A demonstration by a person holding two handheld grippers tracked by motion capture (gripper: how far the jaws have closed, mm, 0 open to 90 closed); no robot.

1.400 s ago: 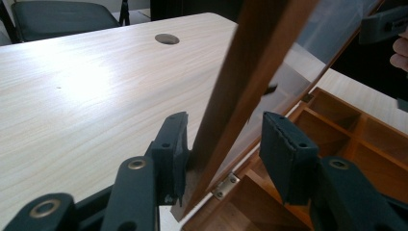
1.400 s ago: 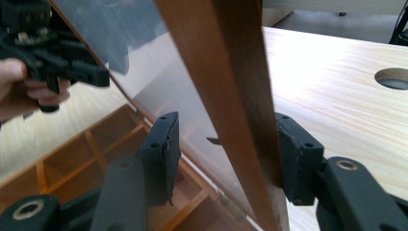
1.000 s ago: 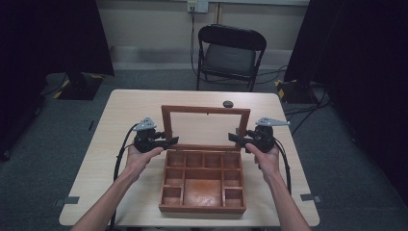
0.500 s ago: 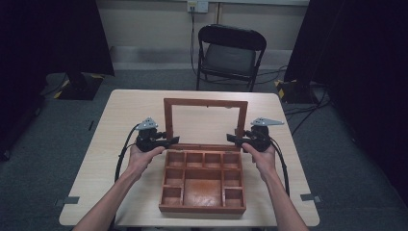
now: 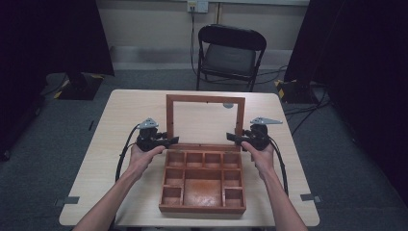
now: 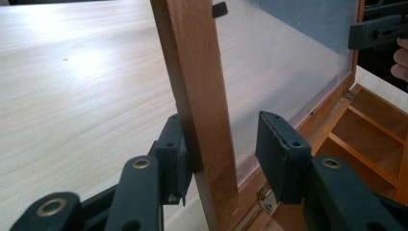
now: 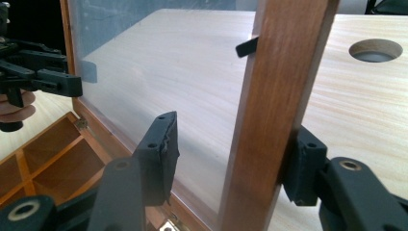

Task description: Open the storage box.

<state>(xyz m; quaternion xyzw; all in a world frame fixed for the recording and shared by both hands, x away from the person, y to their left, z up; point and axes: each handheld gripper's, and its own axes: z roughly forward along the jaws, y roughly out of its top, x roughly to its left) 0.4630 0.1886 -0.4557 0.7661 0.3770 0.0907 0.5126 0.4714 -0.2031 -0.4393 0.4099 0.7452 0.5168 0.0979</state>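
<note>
A brown wooden box (image 5: pixel 204 185) with several empty compartments lies on the table, its clear-panelled lid (image 5: pixel 205 98) standing nearly upright at the back. My left gripper (image 5: pixel 168 140) straddles the lid's left frame bar (image 6: pixel 192 72). One pad (image 6: pixel 175 154) touches the wood and the other stands off the panel, so the gripper (image 6: pixel 223 137) is open. My right gripper (image 5: pixel 233 138) straddles the right frame bar (image 7: pixel 284 72) the same way. Its gripper (image 7: pixel 231 142) is open, with the outer pad (image 7: pixel 300 159) against the wood.
The light wooden table (image 5: pixel 120 120) has a round cable hole (image 7: pixel 375 49) behind the lid. A black folding chair (image 5: pixel 231 53) stands beyond the far edge. Bare tabletop lies left and right of the box. Cables trail from both grippers toward the near edge.
The lid has swung up from a lower tilt to nearly upright, its top rail rising. Both grippers stayed on the side bars and shifted slightly with it.
</note>
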